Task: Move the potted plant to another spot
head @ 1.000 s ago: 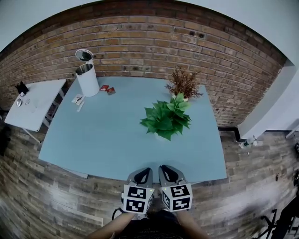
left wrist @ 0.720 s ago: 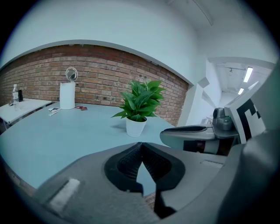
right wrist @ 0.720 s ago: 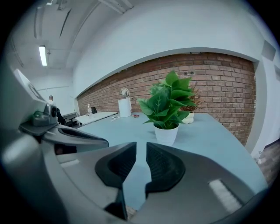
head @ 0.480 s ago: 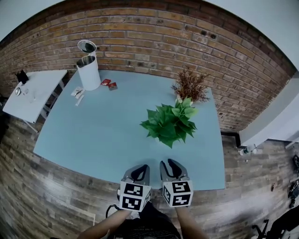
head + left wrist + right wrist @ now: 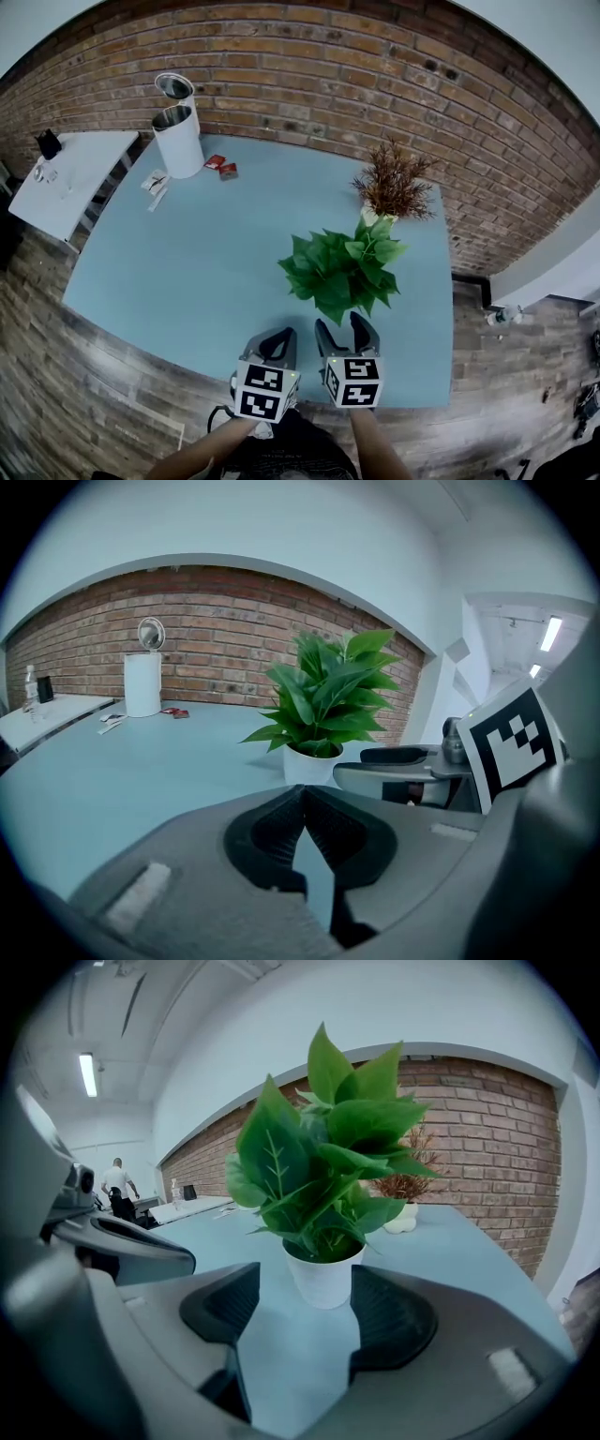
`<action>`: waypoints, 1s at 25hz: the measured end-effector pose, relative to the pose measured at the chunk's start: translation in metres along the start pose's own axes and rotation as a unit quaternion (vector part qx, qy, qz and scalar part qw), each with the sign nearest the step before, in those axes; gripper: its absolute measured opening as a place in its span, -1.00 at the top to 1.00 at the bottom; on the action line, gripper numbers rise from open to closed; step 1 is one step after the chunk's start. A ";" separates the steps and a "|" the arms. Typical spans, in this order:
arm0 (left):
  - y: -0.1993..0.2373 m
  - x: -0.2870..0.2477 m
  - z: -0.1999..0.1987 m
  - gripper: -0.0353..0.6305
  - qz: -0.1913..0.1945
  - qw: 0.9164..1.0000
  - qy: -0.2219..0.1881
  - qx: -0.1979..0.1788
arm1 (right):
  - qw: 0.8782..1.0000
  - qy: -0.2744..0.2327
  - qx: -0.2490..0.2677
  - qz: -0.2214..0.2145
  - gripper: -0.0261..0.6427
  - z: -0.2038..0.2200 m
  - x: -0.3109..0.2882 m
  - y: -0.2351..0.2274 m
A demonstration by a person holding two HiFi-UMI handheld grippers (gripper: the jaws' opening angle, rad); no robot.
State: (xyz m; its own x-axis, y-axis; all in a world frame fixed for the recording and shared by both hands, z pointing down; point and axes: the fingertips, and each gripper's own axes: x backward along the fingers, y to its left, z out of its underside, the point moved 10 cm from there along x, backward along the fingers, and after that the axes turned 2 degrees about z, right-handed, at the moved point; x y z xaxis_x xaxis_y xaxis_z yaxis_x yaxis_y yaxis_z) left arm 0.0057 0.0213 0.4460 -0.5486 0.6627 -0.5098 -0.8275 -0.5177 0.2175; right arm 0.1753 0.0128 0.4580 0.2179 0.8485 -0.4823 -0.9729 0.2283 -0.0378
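While its jaws are being opened, the right gripper [image 5: 343,323] is pointed at the potted plant [image 5: 342,272] on the table [image 5: 187,272].

The plant is seen upright in a white pot, set on the table's right half and closer to the table's near edge than to its far one. The right gripper is held over the table's near edge; the pot is framed in the gap between its pads but lies ahead of them, so it is not touched and nothing is gripped. The left gripper [image 5: 278,336] is held just beside it over the same edge, its pads pressed together with nothing caught between them. A dried brown plant [image 5: 394,183] is placed at the table's far right corner, and a white bin [image 5: 178,141] at its far left corner.
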 end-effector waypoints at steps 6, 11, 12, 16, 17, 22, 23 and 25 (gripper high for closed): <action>0.018 -0.015 -0.013 0.90 -0.033 0.999 -0.001 0.005 | 1.000 0.009 0.002 -0.013 -0.14 -0.001 -0.038 -0.011; 0.028 -0.026 -0.020 0.90 -0.051 0.999 0.003 0.009 | 1.000 0.014 0.008 -0.014 -0.34 0.004 -0.062 -0.015; 0.029 -0.029 -0.022 0.90 -0.052 0.999 0.003 0.010 | 1.000 0.014 0.006 -0.015 -0.38 0.005 -0.066 -0.016; 0.030 -0.037 -0.027 0.90 -0.054 0.998 0.003 0.013 | 1.000 0.012 -0.004 -0.017 -0.49 0.004 -0.078 -0.022; 0.030 -0.039 -0.027 0.90 -0.055 0.998 0.004 0.012 | 1.000 0.012 -0.004 -0.020 -0.49 0.003 -0.081 -0.025; 0.040 -0.043 -0.030 0.90 -0.071 0.997 0.012 0.002 | 0.999 0.015 -0.003 -0.040 -0.56 0.004 -0.095 -0.026; 0.041 -0.043 -0.029 0.90 -0.072 0.997 0.014 0.005 | 0.999 0.015 0.001 -0.044 -0.57 0.006 -0.098 -0.025; 0.041 -0.044 -0.028 0.90 -0.073 0.997 0.016 0.010 | 0.999 0.015 0.005 -0.045 -0.60 0.007 -0.101 -0.024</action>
State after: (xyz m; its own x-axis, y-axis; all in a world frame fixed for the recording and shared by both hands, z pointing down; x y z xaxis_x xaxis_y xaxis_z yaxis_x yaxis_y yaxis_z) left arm -0.0008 -0.0441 0.4535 -0.4181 0.7121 -0.5640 -0.9006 -0.4062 0.1547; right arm 0.1771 -0.0751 0.5132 0.3022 0.8098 -0.5029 -0.9485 0.3081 -0.0739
